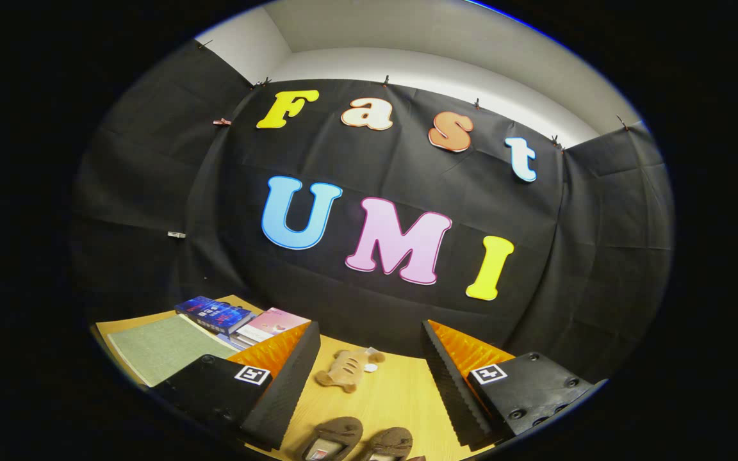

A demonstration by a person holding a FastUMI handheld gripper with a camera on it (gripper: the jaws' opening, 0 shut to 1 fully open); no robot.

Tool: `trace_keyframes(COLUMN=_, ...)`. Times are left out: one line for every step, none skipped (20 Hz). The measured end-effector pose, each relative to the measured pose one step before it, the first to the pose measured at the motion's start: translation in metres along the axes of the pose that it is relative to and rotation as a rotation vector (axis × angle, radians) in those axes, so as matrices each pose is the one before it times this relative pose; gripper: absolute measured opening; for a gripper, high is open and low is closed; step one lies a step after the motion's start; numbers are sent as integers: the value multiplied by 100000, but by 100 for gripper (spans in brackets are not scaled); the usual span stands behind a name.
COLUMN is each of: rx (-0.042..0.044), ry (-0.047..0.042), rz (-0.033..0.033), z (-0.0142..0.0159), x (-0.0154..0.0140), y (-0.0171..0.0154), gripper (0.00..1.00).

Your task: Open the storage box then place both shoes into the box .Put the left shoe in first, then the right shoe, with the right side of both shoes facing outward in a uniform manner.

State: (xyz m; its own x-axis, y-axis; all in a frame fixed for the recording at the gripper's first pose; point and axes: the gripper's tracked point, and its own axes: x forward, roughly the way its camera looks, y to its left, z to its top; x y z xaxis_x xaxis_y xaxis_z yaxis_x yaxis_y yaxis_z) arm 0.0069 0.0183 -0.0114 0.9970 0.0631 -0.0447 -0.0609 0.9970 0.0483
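The hand-held gripper (369, 384) is released, fingers wide apart and holding nothing, tilted up toward the booth wall. Between the fingers, at the near edge of the tabletop (401, 397), lie both shoes (356, 442) side by side (probably waiting for pickup). The storage box I cannot find.

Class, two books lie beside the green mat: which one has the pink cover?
The pink book, lying nearer the open jaws' left finger; the blue book lies beyond it, toward the wall.
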Motion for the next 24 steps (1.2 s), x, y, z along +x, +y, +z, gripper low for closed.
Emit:
trace_keyframes(rx=1283, ry=893, rz=2147, z=-149, x=37, y=487, gripper=97)
trace_keyframes(rx=1579, ry=940, rz=2494, z=-197, x=46, y=465, gripper=97)
trace_keyframes(rx=1649, ry=1053, rz=2939, z=-220, x=72, y=668, gripper=97)
trace_keyframes(rx=1939, ry=1151, rz=3967, z=-321, x=106, y=873, gripper=97)
trace_keyframes(rx=2478, ry=1850, rz=4853, z=-450, x=79, y=977, gripper=97)
trace_keyframes(rx=3308, ry=2119, rz=5888, z=-575, x=190, y=1304, gripper=97)
trace_keyframes(rx=4199, ry=2840, rz=6600, z=-667, x=141, y=1301, gripper=97)
trace_keyframes(rx=5210, ry=3198, rz=7275, z=-736, x=37, y=1437, gripper=97)
trace_keyframes(rx=6063, ry=3173, rz=7218, z=-753, x=136, y=1306, gripper=98)
trace_keyframes(rx=6526, ry=2609, rz=5677, z=-816, x=266, y=968, gripper=98)
trace_keyframes(rx=7115, ry=1741, rz=5442, z=-358, x=295, y=674, gripper=98)
trace_keyframes(rx=7496, ry=1835, rz=4408, z=-516, x=183, y=430, gripper=98)
trace_keyframes(rx=7945, ry=2128, rz=4762, z=-692, x=424, y=619, gripper=98)
trace_keyframes(rx=7388, ry=1819, rz=4172, z=-511, x=299, y=279, gripper=98)
trace_keyframes(rx=7113, ry=1670, rz=3652, z=-361, x=175, y=54, gripper=98)
trace_keyframes(rx=7176, ry=2383, rz=3398, z=-485, x=163, y=-171, gripper=98)
trace_keyframes(rx=6638, ry=2411, rz=2623, z=-737, x=284, y=-91, gripper=98)
trace_keyframes(rx=6033, ry=2461, rz=2200, z=-615, x=291, y=-358, gripper=98)
trace_keyframes(rx=5276, ry=3095, rz=1242, z=-874, x=76, y=-757, gripper=98)
trace_keyframes(rx=4151, ry=3051, rz=1526, z=-1055, x=3, y=-975, gripper=98)
trace_keyframes(rx=3362, ry=3031, rz=679, z=-945, x=115, y=-1118, gripper=98)
trace_keyframes(rx=2960, ry=3060, rz=79, z=-1029, x=264, y=-1293, gripper=98)
trace_keyframes(rx=3094, ry=2980, rz=524, z=-757, x=370, y=-1015, gripper=98)
trace_keyframes(rx=3270, ry=2535, rz=444, z=-495, x=590, y=-866, gripper=98)
